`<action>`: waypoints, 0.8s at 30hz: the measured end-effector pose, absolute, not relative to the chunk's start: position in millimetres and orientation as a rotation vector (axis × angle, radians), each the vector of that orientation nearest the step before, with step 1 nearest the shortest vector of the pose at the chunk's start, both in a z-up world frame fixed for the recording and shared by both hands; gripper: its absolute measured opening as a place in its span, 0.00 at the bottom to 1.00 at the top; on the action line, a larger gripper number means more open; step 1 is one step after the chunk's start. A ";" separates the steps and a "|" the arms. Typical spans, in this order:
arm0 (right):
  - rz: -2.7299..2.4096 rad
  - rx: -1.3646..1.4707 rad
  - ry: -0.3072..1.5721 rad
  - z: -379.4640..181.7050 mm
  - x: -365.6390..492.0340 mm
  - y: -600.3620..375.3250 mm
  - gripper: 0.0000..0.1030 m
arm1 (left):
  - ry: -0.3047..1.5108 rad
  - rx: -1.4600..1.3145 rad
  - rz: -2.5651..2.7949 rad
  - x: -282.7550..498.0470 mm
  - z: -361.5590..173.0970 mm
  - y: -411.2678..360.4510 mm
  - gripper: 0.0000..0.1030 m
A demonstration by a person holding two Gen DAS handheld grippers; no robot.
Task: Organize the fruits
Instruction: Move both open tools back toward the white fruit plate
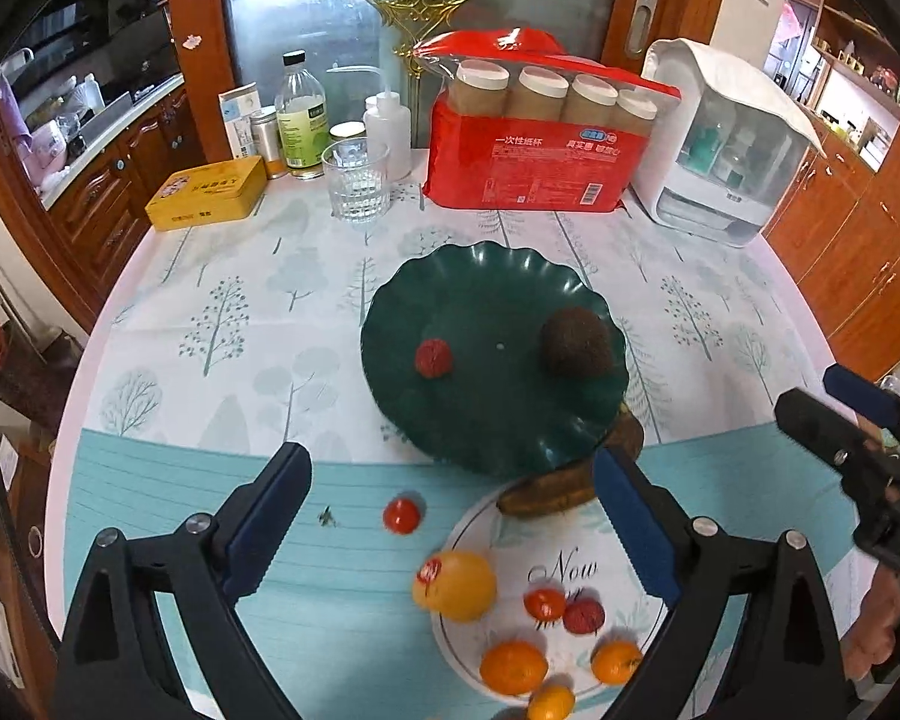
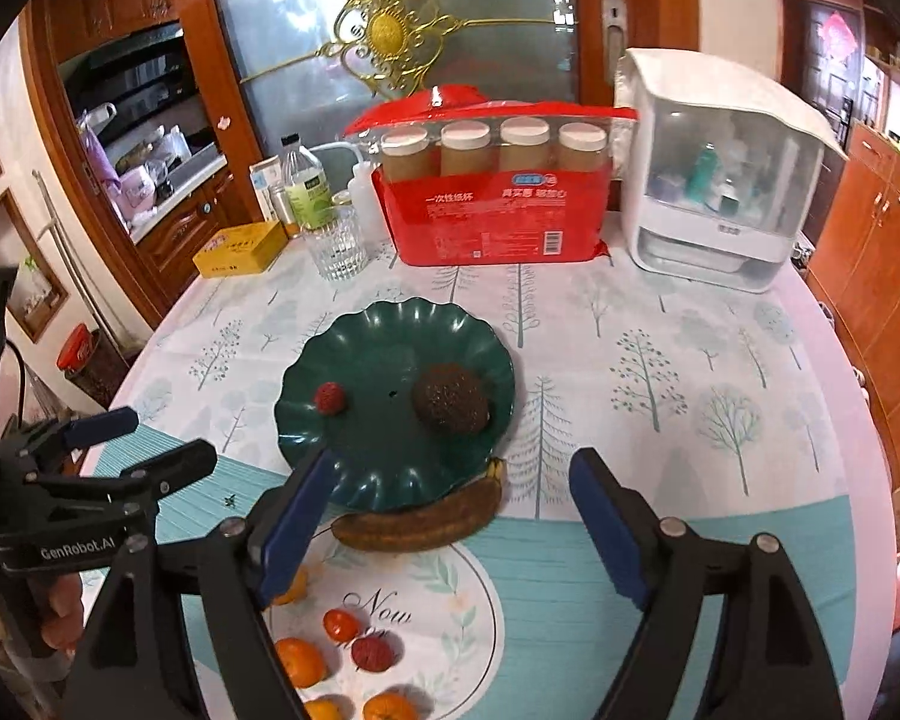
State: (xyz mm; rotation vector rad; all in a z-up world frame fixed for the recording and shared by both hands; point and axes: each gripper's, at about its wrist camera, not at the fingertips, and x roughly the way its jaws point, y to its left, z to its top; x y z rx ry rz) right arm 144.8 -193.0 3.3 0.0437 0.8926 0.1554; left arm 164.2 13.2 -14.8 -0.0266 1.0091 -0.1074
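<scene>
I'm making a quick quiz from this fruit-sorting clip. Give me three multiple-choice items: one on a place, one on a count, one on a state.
1. Where does the banana lie?
A. beside the yellow tin
B. partly under the green plate's near rim
C. inside the glass

2. How many fruits are on the green plate?
A. two
B. four
C. none

3. How stands the left gripper?
A. shut on an orange
B. shut, empty
C. open, empty

Answers: 1 B, the rim overlaps the banana. 2 A, only a red lychee and a brown avocado. 3 C, its fingers are spread with nothing between.
</scene>
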 end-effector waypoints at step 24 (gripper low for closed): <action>0.154 -0.015 0.835 -0.7 42.3 -169.1 0.79 | 0.965 0.057 -0.153 41.4 -16.5 3.7 0.92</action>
